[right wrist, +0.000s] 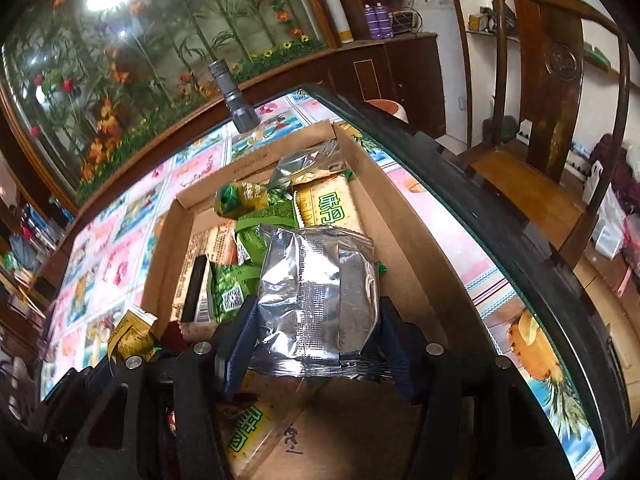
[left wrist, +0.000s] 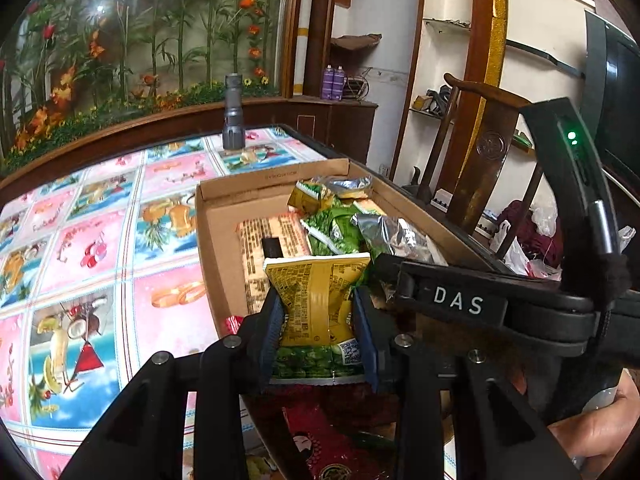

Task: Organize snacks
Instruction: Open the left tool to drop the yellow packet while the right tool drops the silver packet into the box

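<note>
Left jaws clamp yellow-green packet (left wrist: 318, 304), right jaws clamp silver packet (right wrist: 320, 292); cardboard box (right wrist: 404, 248) holds mixed snack packets.

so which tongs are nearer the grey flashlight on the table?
Hard to call; left, slightly. The flashlight stands beyond the box's far wall. Left tongs hold a yellow packet, right tongs a silver packet, both at the near end.

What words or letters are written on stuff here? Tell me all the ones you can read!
"DAS": white letters on the right gripper, seen from the left wrist.
Yellow snack packet in the left gripper: tiny print, too small to read.
Cracker packet: big green characters, not clear enough to quote.
Cardboard box far wall: printed line, too blurred.
Silver packet: no readable text.
</note>
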A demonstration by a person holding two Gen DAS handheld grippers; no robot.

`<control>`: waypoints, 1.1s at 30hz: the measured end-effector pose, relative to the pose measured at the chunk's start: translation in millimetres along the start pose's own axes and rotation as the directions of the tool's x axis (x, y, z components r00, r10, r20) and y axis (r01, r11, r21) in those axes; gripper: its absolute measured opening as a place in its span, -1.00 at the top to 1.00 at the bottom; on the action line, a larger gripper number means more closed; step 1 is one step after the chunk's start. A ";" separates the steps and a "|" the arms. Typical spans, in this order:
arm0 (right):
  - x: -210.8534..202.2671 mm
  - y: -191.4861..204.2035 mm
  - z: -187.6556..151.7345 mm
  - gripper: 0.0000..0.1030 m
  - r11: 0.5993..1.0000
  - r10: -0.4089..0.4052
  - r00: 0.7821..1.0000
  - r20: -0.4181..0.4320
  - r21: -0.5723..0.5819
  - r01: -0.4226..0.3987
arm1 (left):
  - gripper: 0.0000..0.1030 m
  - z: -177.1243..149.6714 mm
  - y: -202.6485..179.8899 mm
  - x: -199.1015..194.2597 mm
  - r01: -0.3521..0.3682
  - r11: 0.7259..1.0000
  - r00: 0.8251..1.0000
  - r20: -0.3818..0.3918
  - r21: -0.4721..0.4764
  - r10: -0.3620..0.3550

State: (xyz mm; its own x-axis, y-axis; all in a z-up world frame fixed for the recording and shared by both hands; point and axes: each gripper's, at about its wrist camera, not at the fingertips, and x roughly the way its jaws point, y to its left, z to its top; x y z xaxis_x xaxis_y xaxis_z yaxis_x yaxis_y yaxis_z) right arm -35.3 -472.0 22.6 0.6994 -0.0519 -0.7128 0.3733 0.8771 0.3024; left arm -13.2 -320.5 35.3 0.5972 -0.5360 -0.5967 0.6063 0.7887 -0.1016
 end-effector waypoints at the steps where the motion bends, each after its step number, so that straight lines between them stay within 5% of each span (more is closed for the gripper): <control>1: -0.3 1.1 -0.4 -0.20 1.000 -0.004 1.000 0.004 -0.007 0.004 | 0.36 0.5 1.1 0.1 0.001 1.000 1.000 -0.003 -0.006 -0.001; 33: 2.9 9.5 -4.9 -0.23 0.998 -0.056 0.998 0.008 -0.042 0.056 | 0.36 0.8 5.5 5.7 0.012 1.000 0.999 -0.031 -0.024 -0.013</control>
State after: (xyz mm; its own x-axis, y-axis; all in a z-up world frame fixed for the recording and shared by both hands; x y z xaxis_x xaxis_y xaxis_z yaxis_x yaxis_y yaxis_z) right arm -32.7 -461.4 20.3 0.6826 -0.1049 -0.7233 0.3863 0.8919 0.2353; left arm -6.0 -319.4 32.0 0.5727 -0.5366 -0.6197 0.6009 0.7890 -0.1280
